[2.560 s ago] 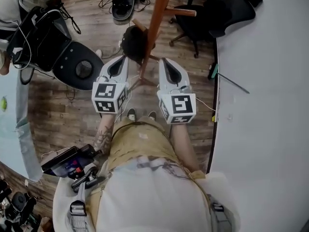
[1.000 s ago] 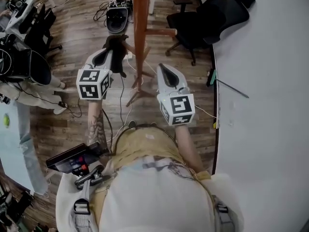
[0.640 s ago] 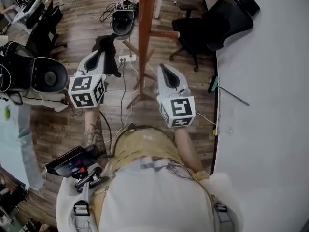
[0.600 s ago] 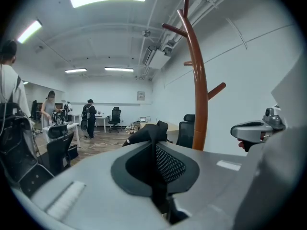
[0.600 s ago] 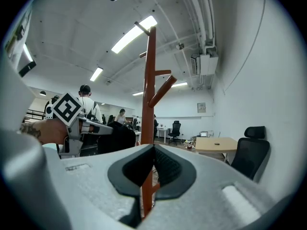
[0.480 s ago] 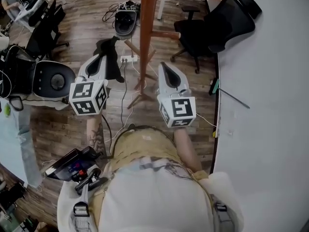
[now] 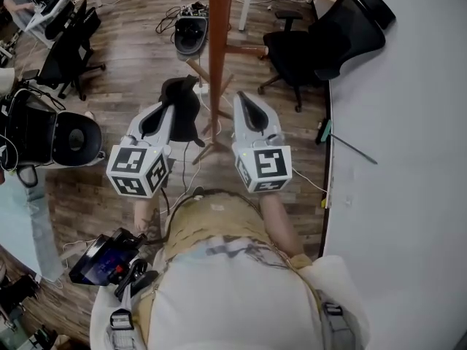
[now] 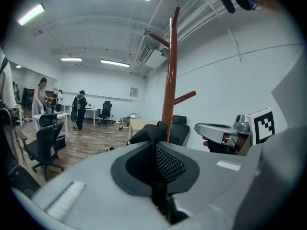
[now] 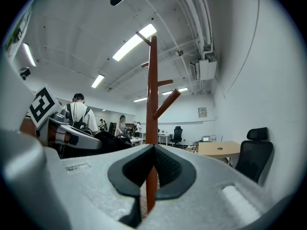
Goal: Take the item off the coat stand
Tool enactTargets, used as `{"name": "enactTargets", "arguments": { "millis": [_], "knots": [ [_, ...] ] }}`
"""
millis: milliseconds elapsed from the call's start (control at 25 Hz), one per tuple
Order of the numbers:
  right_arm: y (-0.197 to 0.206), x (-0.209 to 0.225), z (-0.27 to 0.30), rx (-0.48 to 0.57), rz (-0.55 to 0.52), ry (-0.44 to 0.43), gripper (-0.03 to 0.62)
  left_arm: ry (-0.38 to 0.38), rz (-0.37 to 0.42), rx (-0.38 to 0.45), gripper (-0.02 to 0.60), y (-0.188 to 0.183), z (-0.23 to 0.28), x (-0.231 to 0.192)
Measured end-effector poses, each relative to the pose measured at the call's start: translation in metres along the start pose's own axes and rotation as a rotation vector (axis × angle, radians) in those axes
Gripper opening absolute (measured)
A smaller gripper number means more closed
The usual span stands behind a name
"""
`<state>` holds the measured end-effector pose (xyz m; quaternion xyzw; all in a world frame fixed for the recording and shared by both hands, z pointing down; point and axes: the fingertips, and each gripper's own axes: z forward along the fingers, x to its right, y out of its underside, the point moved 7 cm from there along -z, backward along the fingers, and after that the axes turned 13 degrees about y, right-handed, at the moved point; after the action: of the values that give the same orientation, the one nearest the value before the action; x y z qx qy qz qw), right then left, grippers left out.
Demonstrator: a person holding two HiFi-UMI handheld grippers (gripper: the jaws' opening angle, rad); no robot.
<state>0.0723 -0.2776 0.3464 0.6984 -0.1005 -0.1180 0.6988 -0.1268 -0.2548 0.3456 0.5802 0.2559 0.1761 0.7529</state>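
Left claw (image 7: 170,108) clamped on black cloth item (image 7: 184,102). Item since pulled off coat stand (image 7: 220,42), now hangs at its 8 o'clock, clear. Right claw (image 7: 241,98) closed, empty. Removal looks done; set-down pending.

Left gripper (image 7: 165,109) and right gripper (image 7: 243,102) held out forward, side by side at about the same height; left jaws clamped on a black fabric item (image 7: 184,108) (pinched at the tips), right jaws together, empty.
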Motion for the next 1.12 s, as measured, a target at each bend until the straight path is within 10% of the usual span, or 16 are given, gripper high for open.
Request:
{"name": "enactTargets", "arguments": {
  "millis": [1120],
  "knots": [
    [-0.010,-0.002,-0.005,0.030,-0.014,0.012,-0.003,-0.006,0.020,0.016,0.006,-0.001,0.005,0.007]
  ]
}}
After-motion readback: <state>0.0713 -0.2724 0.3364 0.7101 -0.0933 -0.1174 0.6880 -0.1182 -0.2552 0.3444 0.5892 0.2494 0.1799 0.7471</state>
